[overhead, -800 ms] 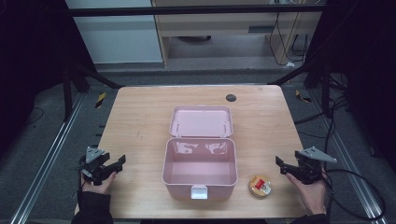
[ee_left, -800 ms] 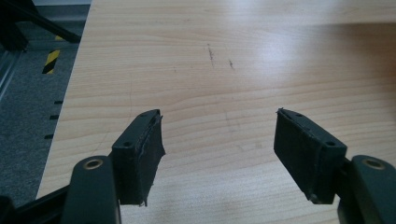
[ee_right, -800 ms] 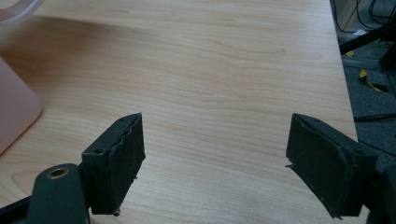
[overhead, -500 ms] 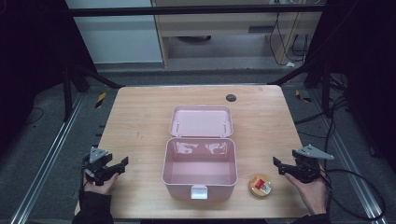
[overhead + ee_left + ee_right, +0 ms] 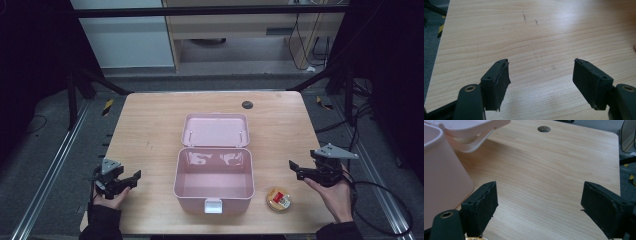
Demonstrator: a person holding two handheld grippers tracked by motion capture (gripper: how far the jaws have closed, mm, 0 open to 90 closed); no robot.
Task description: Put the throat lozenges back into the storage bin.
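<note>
Table: light wood top, the largest thing in the high view; a small dark round hole sits near its far edge.
Pink box: stands at the middle of the table, lid swung fully back and lying flat behind the tub. The inside of the tub looks bare pink, with only glare on its far wall. A white latch hangs at its near wall.
Small round item: lies on the table just beside the box's near right corner, apart from it; tan with a red and white patch on top; too small to tell what it is.
Left gripper: held low over the table's near left corner, well apart from the box, pointing toward the box. In the left gripper view its jaws stand spread wide with only bare wood between them.
Right gripper: held over the right side of the table, to the right of the box and just beyond the small round item, pointing left toward the box. In the right gripper view its jaws stand apart, nothing between them; the box's wall shows at the left of that view.
Hands: each comes in from the near edge, wrapped around its gripper from below.
</note>
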